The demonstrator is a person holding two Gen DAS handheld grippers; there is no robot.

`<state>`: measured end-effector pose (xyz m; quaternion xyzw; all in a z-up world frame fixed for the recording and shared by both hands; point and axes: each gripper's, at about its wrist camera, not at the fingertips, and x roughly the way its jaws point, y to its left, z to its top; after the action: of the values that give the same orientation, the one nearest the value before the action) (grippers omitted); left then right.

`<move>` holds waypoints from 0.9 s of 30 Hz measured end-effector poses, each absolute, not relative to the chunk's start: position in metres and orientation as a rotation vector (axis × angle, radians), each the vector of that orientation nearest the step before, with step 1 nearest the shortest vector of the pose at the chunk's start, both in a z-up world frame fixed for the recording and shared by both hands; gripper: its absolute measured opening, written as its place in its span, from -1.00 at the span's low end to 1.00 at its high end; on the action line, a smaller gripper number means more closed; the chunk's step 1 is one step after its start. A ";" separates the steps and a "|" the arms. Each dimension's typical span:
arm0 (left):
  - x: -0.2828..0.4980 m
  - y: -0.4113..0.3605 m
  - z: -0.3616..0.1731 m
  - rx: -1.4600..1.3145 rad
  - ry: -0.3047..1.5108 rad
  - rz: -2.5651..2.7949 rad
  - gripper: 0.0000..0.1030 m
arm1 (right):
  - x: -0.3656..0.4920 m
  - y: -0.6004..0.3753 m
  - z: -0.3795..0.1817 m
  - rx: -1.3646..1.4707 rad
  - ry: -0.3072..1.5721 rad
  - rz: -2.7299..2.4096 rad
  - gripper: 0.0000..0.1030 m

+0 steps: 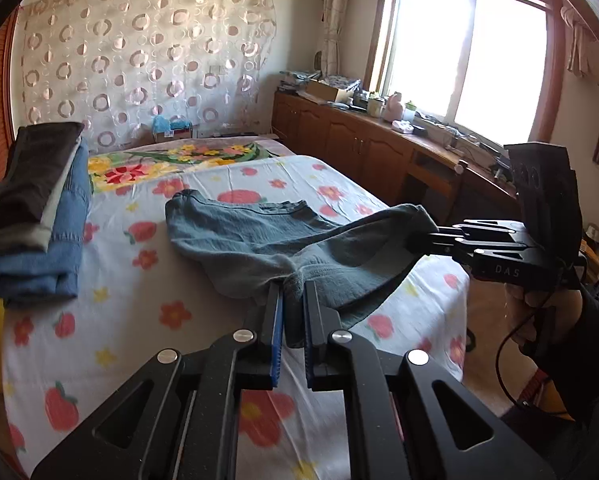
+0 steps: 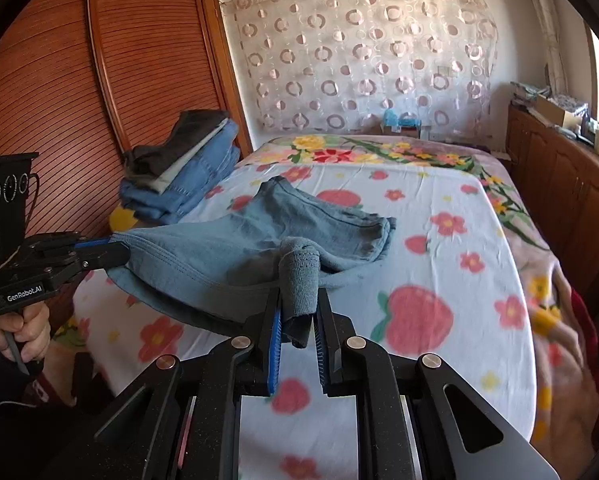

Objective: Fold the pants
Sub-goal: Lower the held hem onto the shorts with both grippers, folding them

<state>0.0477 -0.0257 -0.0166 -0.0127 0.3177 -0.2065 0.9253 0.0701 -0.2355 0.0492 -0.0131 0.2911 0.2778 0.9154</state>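
My left tool, seen from its own wrist camera, has its 2 blue-padded jaws nearly closed on a bunched edge of the faded blue-grey denim pants. The rest of the pants trails away from me onto the bed with the white flower-and-strawberry sheet. At the right of this view my right tool clamps another edge of the same pants, so the cloth hangs stretched between the 2 tools above the sheet. A stack of folded dark, grey and blue garments sits at the bed's left side.

From the right wrist camera, my right tool pinches a thick folded wad of the pants, jaws narrowly apart around it. My left tool at the left grips the far edge. The folded stack lies beside the brown slatted wardrobe door.
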 end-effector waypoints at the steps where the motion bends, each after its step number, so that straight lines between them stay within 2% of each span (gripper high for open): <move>1: 0.044 -0.025 -0.016 -0.030 0.654 -0.429 -0.82 | 0.067 -0.236 0.050 -0.024 0.601 0.572 -0.71; 27: 0.034 -0.023 -0.052 -0.072 0.725 -0.426 -0.82 | 0.084 -0.235 0.028 -0.027 0.688 0.571 -0.71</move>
<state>0.0343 -0.0228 -0.0523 -0.0347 0.3521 -0.2066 0.9122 0.0844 -0.2347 0.0283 -0.0130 0.3327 0.2761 0.9016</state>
